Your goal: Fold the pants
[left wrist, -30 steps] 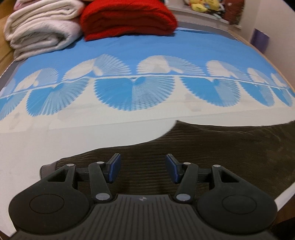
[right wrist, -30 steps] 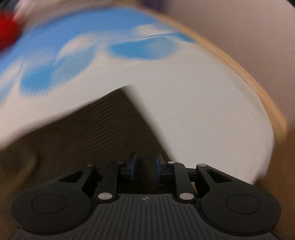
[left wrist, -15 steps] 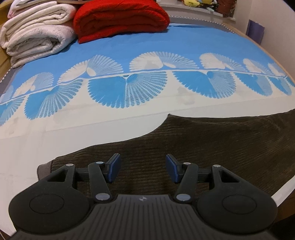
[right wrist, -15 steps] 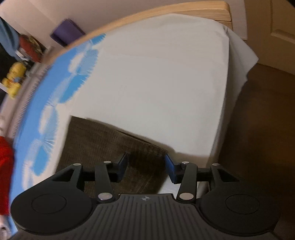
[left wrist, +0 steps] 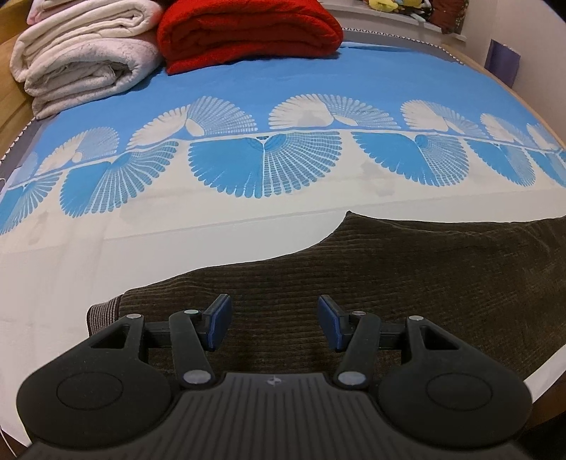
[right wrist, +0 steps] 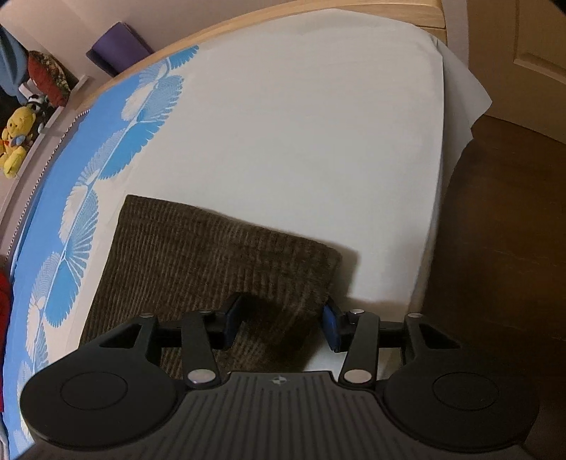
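Dark brown corduroy pants (left wrist: 389,283) lie flat along the near side of a bed with a blue-and-white fan-patterned sheet (left wrist: 265,170). My left gripper (left wrist: 274,325) hovers open over the pants near their ribbed end (left wrist: 104,311), with nothing pinched. In the right wrist view the other end of the pants (right wrist: 198,254) lies on the plain white part of the sheet (right wrist: 300,141). My right gripper (right wrist: 281,323) straddles that end's near corner. Its jaws are opening, and the cloth between them is not pressed by the pads.
Folded white blankets (left wrist: 81,60) and a red blanket (left wrist: 244,32) are stacked at the far left of the bed. A wooden bed frame (right wrist: 318,10) borders the mattress. Brown floor (right wrist: 495,230) lies past the bed's corner. A yellow plush toy (right wrist: 14,145) sits on a shelf.
The right gripper has rolled and swung over to the corner of the pants' end, and its jaws have gone from nearly shut to wide apart. The left gripper has hardly moved.
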{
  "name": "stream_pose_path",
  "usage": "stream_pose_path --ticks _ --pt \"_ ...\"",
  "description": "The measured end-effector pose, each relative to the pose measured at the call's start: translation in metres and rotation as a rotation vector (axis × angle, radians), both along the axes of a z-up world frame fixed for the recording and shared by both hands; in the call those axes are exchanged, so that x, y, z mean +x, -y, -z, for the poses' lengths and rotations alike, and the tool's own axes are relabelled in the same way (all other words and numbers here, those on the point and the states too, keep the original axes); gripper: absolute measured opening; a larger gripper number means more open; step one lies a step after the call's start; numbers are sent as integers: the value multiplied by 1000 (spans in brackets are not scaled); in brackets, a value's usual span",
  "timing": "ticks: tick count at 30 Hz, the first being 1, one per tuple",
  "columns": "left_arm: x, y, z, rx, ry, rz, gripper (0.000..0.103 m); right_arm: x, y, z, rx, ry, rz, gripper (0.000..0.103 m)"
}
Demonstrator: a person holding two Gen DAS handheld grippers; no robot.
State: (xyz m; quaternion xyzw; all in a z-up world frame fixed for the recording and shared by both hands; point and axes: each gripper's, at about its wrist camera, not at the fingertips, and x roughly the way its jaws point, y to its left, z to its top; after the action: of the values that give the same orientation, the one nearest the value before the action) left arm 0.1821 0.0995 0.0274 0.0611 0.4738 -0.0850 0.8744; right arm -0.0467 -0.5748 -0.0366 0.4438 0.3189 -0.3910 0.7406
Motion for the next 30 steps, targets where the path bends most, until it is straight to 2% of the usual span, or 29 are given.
stream_pose_path --ticks 1,3,5,7,11,14,18,22,26,30 --pt "0 -1 0 -1 0 -1 59 1 0 0 0 9 9 52" --pt "0 -2 0 -4 2 -4 59 3 -1 0 -7 20 24 44" --pt "0 -4 0 -5 4 -6 59 7 -2 -1 -19 15 28 26" --pt "0 -6 -1 -6 7 -9 59 11 -5 -4 -37 30 21 15" --pt "0 -10 -2 -7 13 -12 59 18 -19 -23 -124 65 5 13" --pt "0 -15 -3 -14 17 -19 59 33 -45 -52 -246 88 -62 13" --pt "-3 -22 -4 -7 23 -22 59 68 -120 -99 -547 75 -289 12" --pt "-7 -34 -4 -4 27 -39 59 87 -229 -124 -815 145 -566 12" --pt "-9 -49 -3 0 27 -70 59 93 -336 -123 -964 239 -856 12" --pt "-13 -65 -1 8 22 -95 59 96 -424 -104 -1016 300 -1136 12"
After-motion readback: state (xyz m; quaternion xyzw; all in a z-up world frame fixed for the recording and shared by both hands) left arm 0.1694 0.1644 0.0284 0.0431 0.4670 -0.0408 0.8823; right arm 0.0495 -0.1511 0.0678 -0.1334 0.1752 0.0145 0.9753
